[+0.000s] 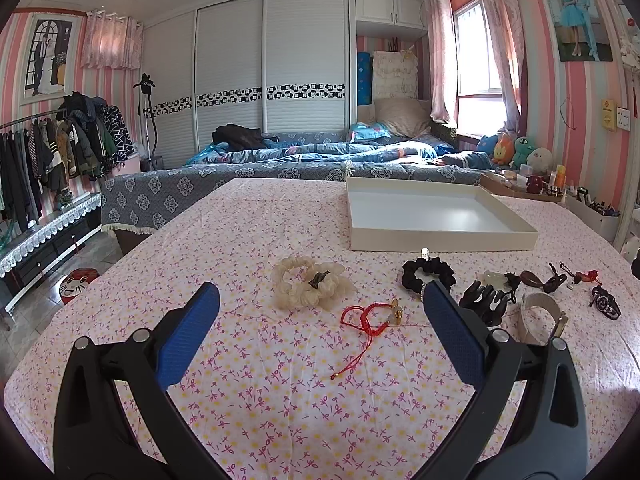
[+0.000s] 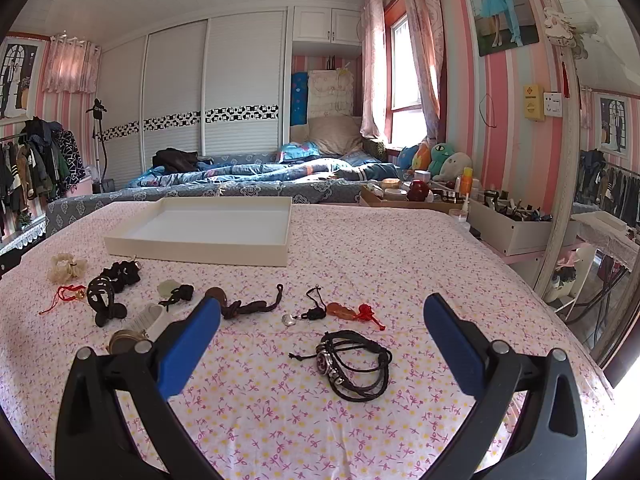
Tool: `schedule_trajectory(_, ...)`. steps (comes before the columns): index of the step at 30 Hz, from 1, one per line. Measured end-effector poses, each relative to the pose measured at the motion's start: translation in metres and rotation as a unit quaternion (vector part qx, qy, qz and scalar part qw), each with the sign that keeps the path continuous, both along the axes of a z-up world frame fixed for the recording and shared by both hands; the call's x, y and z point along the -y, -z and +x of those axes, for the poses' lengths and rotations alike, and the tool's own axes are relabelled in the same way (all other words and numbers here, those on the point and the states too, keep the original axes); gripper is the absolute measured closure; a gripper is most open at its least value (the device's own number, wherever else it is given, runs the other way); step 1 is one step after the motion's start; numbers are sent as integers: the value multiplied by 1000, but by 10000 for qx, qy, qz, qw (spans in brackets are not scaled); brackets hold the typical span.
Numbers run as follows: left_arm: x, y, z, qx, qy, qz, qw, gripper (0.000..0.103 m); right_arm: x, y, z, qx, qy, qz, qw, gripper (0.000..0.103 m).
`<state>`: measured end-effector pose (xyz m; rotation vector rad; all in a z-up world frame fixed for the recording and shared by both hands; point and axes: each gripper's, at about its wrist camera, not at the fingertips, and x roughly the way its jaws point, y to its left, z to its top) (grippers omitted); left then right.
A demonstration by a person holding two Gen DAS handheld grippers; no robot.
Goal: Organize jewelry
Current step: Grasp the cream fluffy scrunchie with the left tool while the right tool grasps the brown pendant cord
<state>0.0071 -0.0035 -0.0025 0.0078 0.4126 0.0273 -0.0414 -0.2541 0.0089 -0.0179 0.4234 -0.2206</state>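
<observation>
Jewelry lies scattered on a floral tablecloth. In the left wrist view, my left gripper (image 1: 320,304) is open above a red cord bracelet (image 1: 366,316), with a cream scrunchie (image 1: 310,286) just beyond and a black scrunchie (image 1: 428,274) to the right. An empty white tray (image 1: 436,236) stands further back. In the right wrist view, my right gripper (image 2: 322,316) is open, with a black leather bracelet (image 2: 352,364) on the cloth between its fingers. Ahead of it lie a red-and-amber charm (image 2: 354,314) and a dark corded pendant (image 2: 244,306). The white tray (image 2: 200,250) is at back left.
A black hair claw (image 2: 104,300), a pale jade pendant (image 2: 168,289) and a watch (image 2: 132,334) lie left of the right gripper. A box of cosmetics (image 2: 512,236) stands at the table's right edge. A bed (image 1: 320,156) lies beyond the table.
</observation>
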Motion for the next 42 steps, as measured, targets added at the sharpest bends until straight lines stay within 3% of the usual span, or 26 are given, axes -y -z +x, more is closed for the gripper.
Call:
schedule_trajectory(8, 4, 1, 5, -88, 49, 91, 9999, 3, -1, -1, 3, -43, -76, 4, 10000, 1)
schedule_trajectory(16, 13, 2, 13, -290, 158, 5, 9995, 3, -8, 2, 18, -361, -221, 179, 9989, 2)
schedule_trajectory(21, 23, -2, 26, -345, 293, 7, 9990, 3, -9, 4, 44, -649, -226, 429, 9967, 17)
schedule_trajectory(26, 19, -1, 39, -414, 350, -13, 9985, 3, -15, 12, 69, -1011, -292, 583, 9927, 24)
schedule_trajectory(33, -11, -3, 70, -578, 135, -68, 9982, 3, -21, 22, 92, -1344, -482, 598, 9879, 29)
schedule_trajectory(36, -12, 4, 82, -741, 71, -56, 9972, 3, -25, 28, 102, -1471, -518, 527, 9864, 30)
schedule_trajectory(38, -11, 7, 88, -832, 80, -43, 9965, 3, -28, 33, 110, -1586, -553, 511, 9845, 36)
schedule_trajectory(42, -9, 16, 101, -991, 84, 44, 9950, 3, -29, 42, 124, -1826, -662, 746, 9781, 38)
